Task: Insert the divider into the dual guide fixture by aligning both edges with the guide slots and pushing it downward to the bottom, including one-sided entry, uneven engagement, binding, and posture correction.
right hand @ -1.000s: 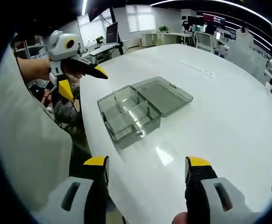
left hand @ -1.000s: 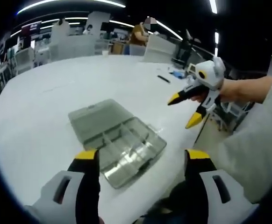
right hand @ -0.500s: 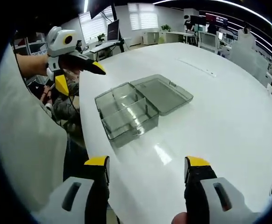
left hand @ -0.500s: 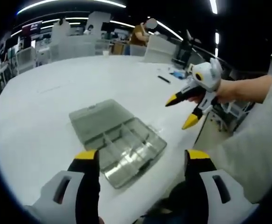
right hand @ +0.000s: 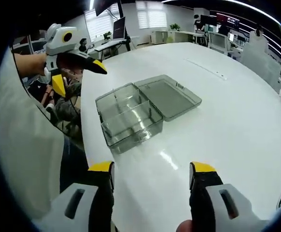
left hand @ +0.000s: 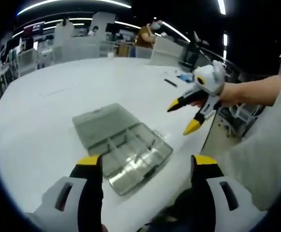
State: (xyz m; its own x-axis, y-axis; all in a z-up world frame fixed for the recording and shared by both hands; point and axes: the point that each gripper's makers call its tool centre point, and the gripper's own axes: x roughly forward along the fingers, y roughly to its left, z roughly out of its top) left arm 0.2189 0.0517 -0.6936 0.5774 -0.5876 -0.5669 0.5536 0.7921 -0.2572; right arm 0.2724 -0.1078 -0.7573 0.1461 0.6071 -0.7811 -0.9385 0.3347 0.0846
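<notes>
Fingers wide apart on both tools, nothing between them: the left gripper (left hand: 144, 166) and the right gripper (right hand: 152, 174) hung empty over the near edge of the white table (right hand: 227, 116). On that table, close to its near edge, sat the clear compartment box (right hand: 128, 116), the dual guide fixture by my reading, with its lid (right hand: 172, 96) flung flat open beside it. Over the last second the right gripper drifted in toward the box, and the left one, seen in the right gripper view, shifted only slightly. So the approach was just beginning. I could not pick out a loose divider; thin partitions stood inside the box, none gripped.
</notes>
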